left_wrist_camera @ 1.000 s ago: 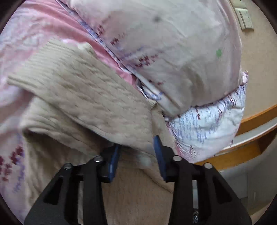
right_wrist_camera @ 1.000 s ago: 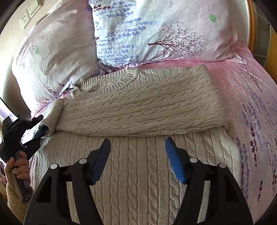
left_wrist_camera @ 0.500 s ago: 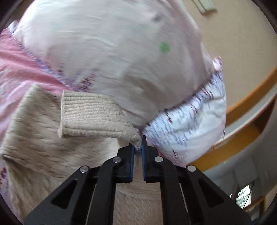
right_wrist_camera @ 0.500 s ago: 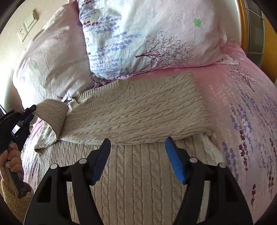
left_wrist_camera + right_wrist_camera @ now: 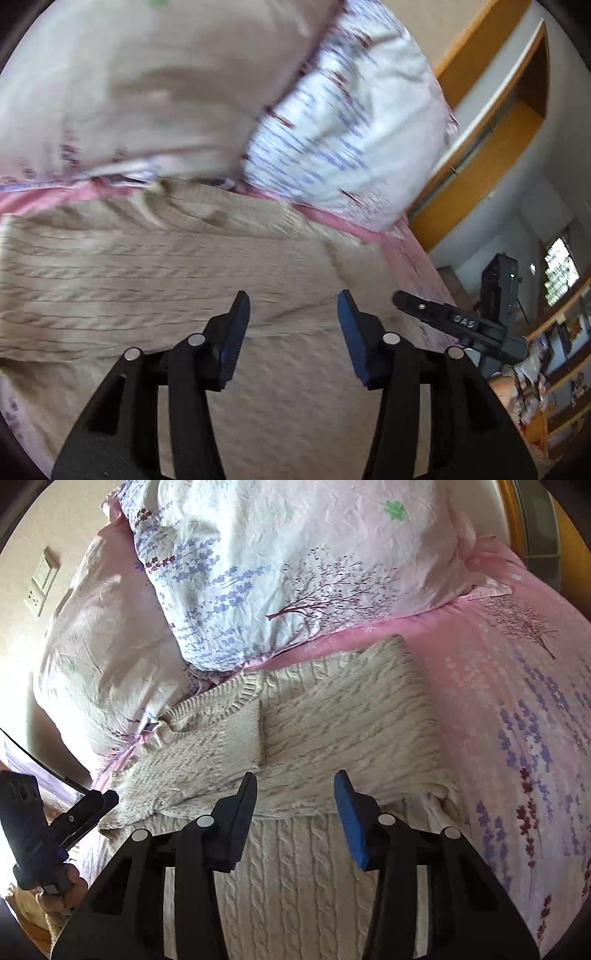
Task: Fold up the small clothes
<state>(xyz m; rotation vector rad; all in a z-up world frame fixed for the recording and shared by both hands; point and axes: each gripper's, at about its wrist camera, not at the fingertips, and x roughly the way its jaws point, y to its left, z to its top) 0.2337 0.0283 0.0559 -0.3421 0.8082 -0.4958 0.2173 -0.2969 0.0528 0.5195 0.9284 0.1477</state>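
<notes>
Cream cable-knit sweater [image 5: 332, 731] lying sleeves-folded on the pink bed [image 5: 517, 701], spreading beneath the left hand-held gripper [image 5: 293, 332] and right hand-held gripper [image 5: 295, 812], both gaping wide, gripping nothing

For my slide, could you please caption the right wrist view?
Open right gripper hovers over cream cable-knit sweater, sleeves folded in, on pink bedspread.

- One cream cable-knit sweater [image 5: 332, 716], lying just ahead of and beneath the right gripper's spread jaws.
- Two sleeves folded across its chest: the left sleeve [image 5: 199, 753] ahead-left of the jaws, the right sleeve [image 5: 354, 716] straight ahead.
- Two floral pillows beyond the sweater: a blue-flowered pillow [image 5: 295, 565], a pale pink pillow [image 5: 107, 653].
- One pink bedsheet [image 5: 517, 686].
- Two grippers: left gripper [image 5: 293, 308], right gripper [image 5: 295, 784].
</notes>
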